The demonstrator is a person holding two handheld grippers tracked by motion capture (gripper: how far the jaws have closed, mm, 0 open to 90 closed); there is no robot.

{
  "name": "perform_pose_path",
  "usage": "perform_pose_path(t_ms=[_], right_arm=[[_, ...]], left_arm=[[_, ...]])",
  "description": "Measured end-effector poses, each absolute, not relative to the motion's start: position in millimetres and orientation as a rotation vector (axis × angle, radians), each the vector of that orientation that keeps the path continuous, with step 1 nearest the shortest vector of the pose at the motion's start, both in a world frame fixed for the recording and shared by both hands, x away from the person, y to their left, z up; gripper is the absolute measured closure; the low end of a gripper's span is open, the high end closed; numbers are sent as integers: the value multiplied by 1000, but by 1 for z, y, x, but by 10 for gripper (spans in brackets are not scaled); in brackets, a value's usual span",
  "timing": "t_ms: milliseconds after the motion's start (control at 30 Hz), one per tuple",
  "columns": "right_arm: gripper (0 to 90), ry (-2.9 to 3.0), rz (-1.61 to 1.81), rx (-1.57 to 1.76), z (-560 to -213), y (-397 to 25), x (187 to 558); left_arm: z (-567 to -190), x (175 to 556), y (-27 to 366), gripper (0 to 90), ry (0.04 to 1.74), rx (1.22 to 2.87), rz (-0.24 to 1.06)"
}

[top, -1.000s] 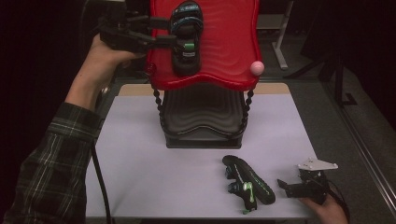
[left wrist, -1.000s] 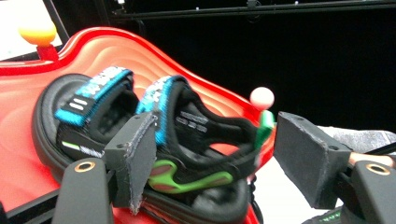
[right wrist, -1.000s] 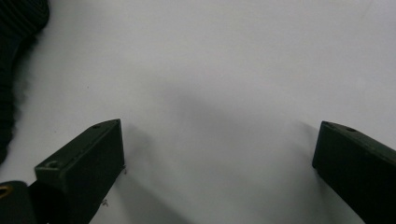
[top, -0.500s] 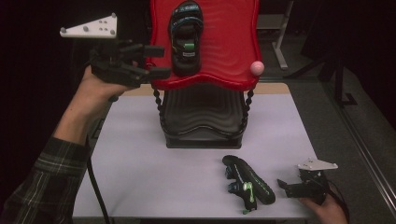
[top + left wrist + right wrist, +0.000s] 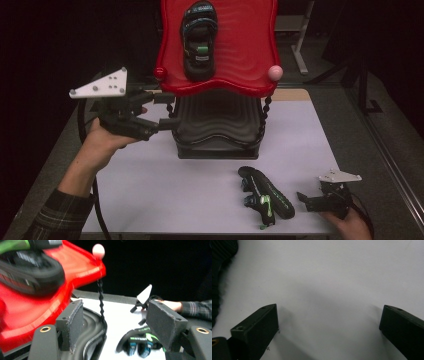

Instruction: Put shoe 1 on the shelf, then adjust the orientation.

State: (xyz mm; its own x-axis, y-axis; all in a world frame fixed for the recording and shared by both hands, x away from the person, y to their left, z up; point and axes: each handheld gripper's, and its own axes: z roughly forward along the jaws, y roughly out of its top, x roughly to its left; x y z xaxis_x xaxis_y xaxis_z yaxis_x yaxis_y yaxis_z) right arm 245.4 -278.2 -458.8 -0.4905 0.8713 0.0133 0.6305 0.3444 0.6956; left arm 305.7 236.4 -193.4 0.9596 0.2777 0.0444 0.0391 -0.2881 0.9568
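- Sandals are the things in hand: one black sandal (image 5: 200,40) with green trim lies on the red upper tray (image 5: 250,55) of a two-tier rack at the top centre of the high view, toe pointing up the frame.
- Second black sandal (image 5: 265,197) lies flat on the white table (image 5: 165,185) in the lower right of the high view, in front of the rack and just left of the right gripper.
- Left gripper (image 5: 167,110) is held in the air at the left middle of the high view, beside the rack's left edge, level with the gap between the red tray and the black lower tray (image 5: 215,130). Its jaws stand wide apart and hold nothing.
- Left gripper view shows its pads (image 5: 72,325) released, with the red tray and blurred sandal at the upper left, and the table sandal (image 5: 140,342) low between the jaws.
- Right gripper (image 5: 305,200) rests low at the bottom right of the high view, in the person's hand.
- Right gripper view shows its jaws spread wide over bare white table (image 5: 324,290), with nothing between them.
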Motion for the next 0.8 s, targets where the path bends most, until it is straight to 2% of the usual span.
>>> perform_pose_path(t_ms=[233,467,800], right_arm=[[16,2252,924,1323,-459,-278,246],[16,2256,919,1326,-458,-278,246],[14,2257,918,1324,-458,-278,246]], left_arm=[[-244,293,246,281,290,1879,218],[-297,288,260,206,381,1909,222],[-352,280,277,163,483,1979,235]])
